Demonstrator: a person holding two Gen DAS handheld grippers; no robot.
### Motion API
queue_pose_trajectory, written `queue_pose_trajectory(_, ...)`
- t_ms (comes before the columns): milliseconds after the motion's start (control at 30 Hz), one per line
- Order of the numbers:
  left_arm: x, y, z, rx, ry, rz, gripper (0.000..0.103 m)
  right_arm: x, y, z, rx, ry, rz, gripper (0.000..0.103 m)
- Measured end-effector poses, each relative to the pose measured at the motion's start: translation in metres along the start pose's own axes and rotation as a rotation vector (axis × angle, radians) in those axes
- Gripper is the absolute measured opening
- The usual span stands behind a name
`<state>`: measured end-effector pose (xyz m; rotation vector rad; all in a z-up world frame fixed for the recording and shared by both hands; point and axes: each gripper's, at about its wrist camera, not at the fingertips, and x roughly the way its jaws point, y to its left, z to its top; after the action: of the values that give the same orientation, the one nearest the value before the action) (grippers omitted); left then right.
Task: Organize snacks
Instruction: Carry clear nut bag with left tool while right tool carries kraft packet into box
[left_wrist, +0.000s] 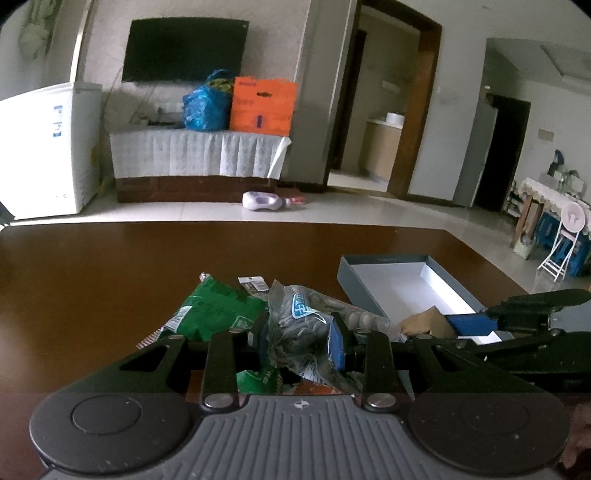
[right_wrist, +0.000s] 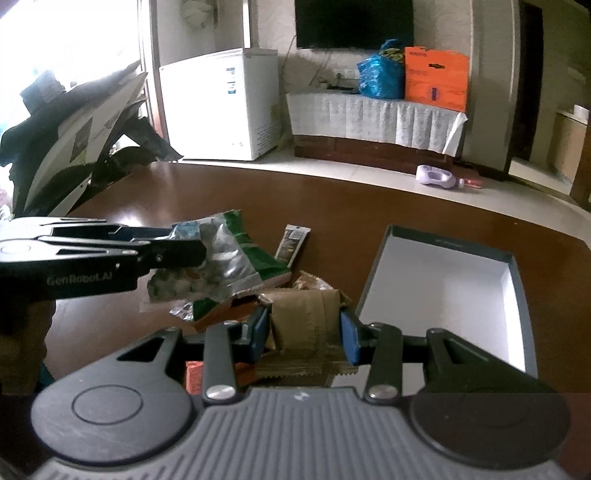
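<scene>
Snacks lie in a loose heap near the middle of the dark brown worktop (left_wrist: 92, 288), just left of an open box.

At the left of the heap, a green packet (left_wrist: 218, 310) lies crumpled with a small barcoded sachet (left_wrist: 253, 283) beyond it. The left gripper (left_wrist: 301, 341) is clamped on a clear bag (left_wrist: 299, 325) with a blue label and pale pieces inside; its blue pads press the bag from both sides, and the bag bulges up between them. In the right wrist view this same bag (right_wrist: 199, 266) hangs from the gripper's black fingers above the pile, with the green packet behind it.

Next comes the right gripper (right_wrist: 306, 334), closed on a flat tan-brown packet (right_wrist: 304, 321), which is squeezed between the two blue pads and stands just above other brown and orange-red wrappers (right_wrist: 221, 314). Whether it is clear of them cannot be told.

Furthest right sits the grey box (right_wrist: 519, 295) with a white inside, open-topped and just beside the heap; its near left corner is close to the tan packet.
</scene>
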<state>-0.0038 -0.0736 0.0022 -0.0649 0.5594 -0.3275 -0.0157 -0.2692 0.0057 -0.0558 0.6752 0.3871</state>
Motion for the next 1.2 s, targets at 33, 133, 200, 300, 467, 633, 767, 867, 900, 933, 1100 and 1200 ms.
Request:
queue_pose_trajectory(33,0.001,-0.001,0.0,0.002,0.003,0.002,0.033,-0.001,-0.001,0.001,0.004,-0.002,-0.003,0.041)
queue_pose_trajectory(133,0.003,-0.005,0.001,0.007,0.002,0.002,0.033,-0.004,-0.006,0.001,0.013,-0.005,-0.016,0.041)
queue_pose_trajectory(200,0.004,-0.008,0.002,0.013,0.001,0.001,0.033,-0.005,-0.008,0.001,0.018,-0.006,-0.022,0.041)
queue_pose_trajectory(300,0.007,-0.011,0.003,0.012,0.005,-0.005,0.033,-0.008,-0.014,0.0,0.027,-0.007,-0.032,0.041)
queue_pose_trajectory(467,0.011,-0.018,0.004,0.016,0.002,-0.015,0.033,-0.011,-0.019,-0.001,0.036,-0.01,-0.05,0.041)
queue_pose_trajectory(633,0.014,-0.03,0.004,0.031,-0.011,-0.033,0.033,-0.016,-0.026,-0.003,0.044,-0.019,-0.072,0.041)
queue_pose_trajectory(767,0.015,-0.043,0.001,0.07,-0.011,-0.057,0.033,-0.021,-0.035,-0.006,0.059,-0.025,-0.095,0.041)
queue_pose_trajectory(867,0.017,-0.048,-0.001,0.079,-0.005,-0.069,0.033,-0.026,-0.042,-0.008,0.069,-0.029,-0.107,0.041)
queue_pose_trajectory(900,0.018,-0.05,-0.001,0.08,-0.004,-0.072,0.033,-0.027,-0.043,-0.009,0.072,-0.029,-0.111,0.041)
queue_pose_trajectory(933,0.018,-0.051,-0.001,0.08,-0.003,-0.075,0.033,-0.028,-0.046,-0.009,0.074,-0.03,-0.117,0.041)
queue_pose_trajectory(1100,0.02,-0.063,-0.004,0.103,0.005,-0.11,0.033,-0.035,-0.06,-0.01,0.09,-0.032,-0.155,0.041)
queue_pose_trajectory(1200,0.022,-0.07,-0.006,0.12,0.009,-0.13,0.033,-0.037,-0.066,-0.014,0.096,-0.025,-0.168,0.041)
